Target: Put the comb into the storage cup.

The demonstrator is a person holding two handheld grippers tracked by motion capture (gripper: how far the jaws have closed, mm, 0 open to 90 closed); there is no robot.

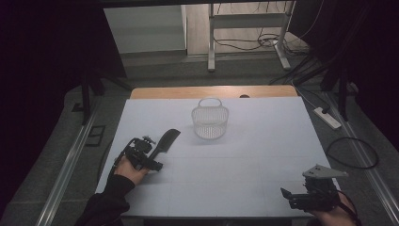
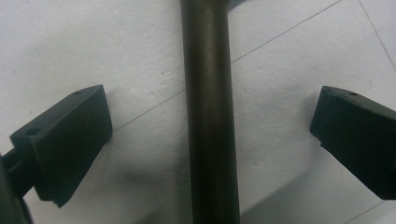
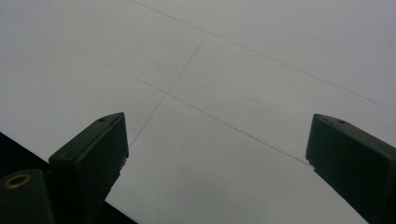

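Here, from the high view, the left gripper (image 1: 151, 157) sits low over the near-left part of the white worktop (image 1: 263, 141), at the handle end of a dark comb (image 1: 165, 141) that lies flat and points away towards a small white wire basket (image 1: 210, 121). The basket stands upright, well apart from the comb, near the middle of the far half, with its handle raised. The right gripper (image 1: 294, 197) rests by the near-right corner, away from both things.

In the left gripper view, the comb's handle (image 2: 208, 112) runs straight up between the two black jaws, which stand wide, with bare worktop showing on each side of it. Neither jaw touches it. The handle looks smooth and rounded, though the close, soft focus makes its surface hard to judge.

In the right gripper view, the right gripper (image 3: 217, 163) has its jaws spread wide over bare worktop (image 3: 224, 74), holding nothing.

The step in hand seems to be taking hold of the comb by its handle. To do it well, the jaws should come down until their pads flank the handle at its mid-height, then close squarely across it, keeping it centred so that it does not roll or pivot. A grip nearer the comb's middle would probably carry it more steadily.
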